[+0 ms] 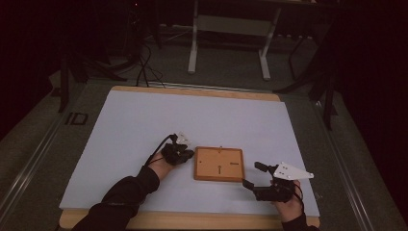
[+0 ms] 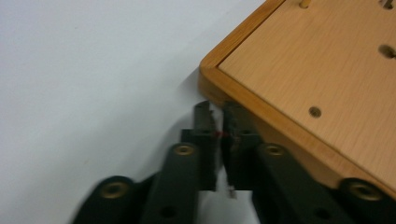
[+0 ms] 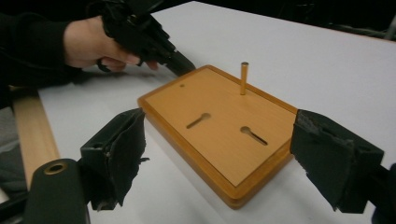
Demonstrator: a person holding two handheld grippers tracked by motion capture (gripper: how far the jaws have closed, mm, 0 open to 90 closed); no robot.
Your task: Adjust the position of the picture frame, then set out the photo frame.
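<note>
A flat wooden board (image 1: 219, 163) lies on the white tabletop (image 1: 192, 120). It has an upright peg (image 3: 244, 78), two keyhole slots (image 3: 198, 120) and a small hole. My left gripper (image 1: 188, 155) rests at the board's left edge. In the left gripper view its jaws (image 2: 218, 126) stand a narrow slit apart beside the board's corner (image 2: 210, 79), with nothing gripped. My right gripper (image 1: 253, 175) sits off the board's near right corner. In the right gripper view it (image 3: 219, 158) stands wide open, with the near end of the board (image 3: 219, 135) between its pads (image 3: 119, 149) and untouched.
The table's wooden front edge (image 1: 192, 221) runs along the bottom. Behind the table are dark floor, loose cables (image 1: 144, 62) and the white legs of another table (image 1: 192, 48). The person's left hand (image 3: 88, 44) holds its gripper at the board's far corner.
</note>
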